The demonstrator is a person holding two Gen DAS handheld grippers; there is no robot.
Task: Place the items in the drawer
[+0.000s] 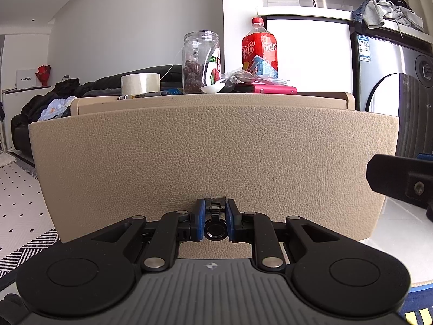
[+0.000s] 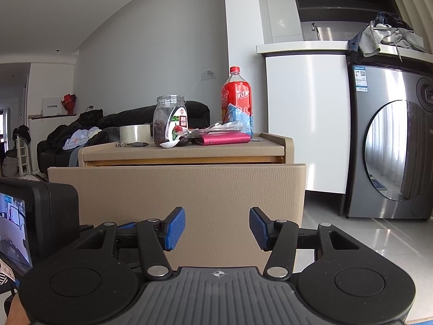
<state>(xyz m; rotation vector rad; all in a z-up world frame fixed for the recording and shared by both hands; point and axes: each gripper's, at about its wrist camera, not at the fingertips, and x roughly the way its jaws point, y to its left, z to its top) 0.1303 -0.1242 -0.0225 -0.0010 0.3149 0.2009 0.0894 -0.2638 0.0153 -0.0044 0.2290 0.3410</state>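
Note:
The beige leather-textured drawer front (image 1: 213, 149) fills the left wrist view and stands pulled out from the cabinet (image 2: 189, 149). My left gripper (image 1: 215, 211) is shut on the drawer's black ring handle (image 1: 215, 228). On the cabinet top sit a tape roll (image 1: 140, 82), pens (image 1: 140, 96), a clear jar (image 1: 201, 62), a white spoon (image 1: 213, 88), a pink case (image 1: 270, 89) and a red bottle (image 1: 259, 48). My right gripper (image 2: 217, 224) hangs open and empty in front of the drawer front (image 2: 189, 189), to the right of the left one.
A steel washing machine (image 2: 392, 149) and a white counter unit (image 2: 305, 113) stand right of the cabinet. A black sofa (image 2: 67, 138) with clothes lies behind on the left. A patterned rug (image 1: 21, 249) covers the floor on the left.

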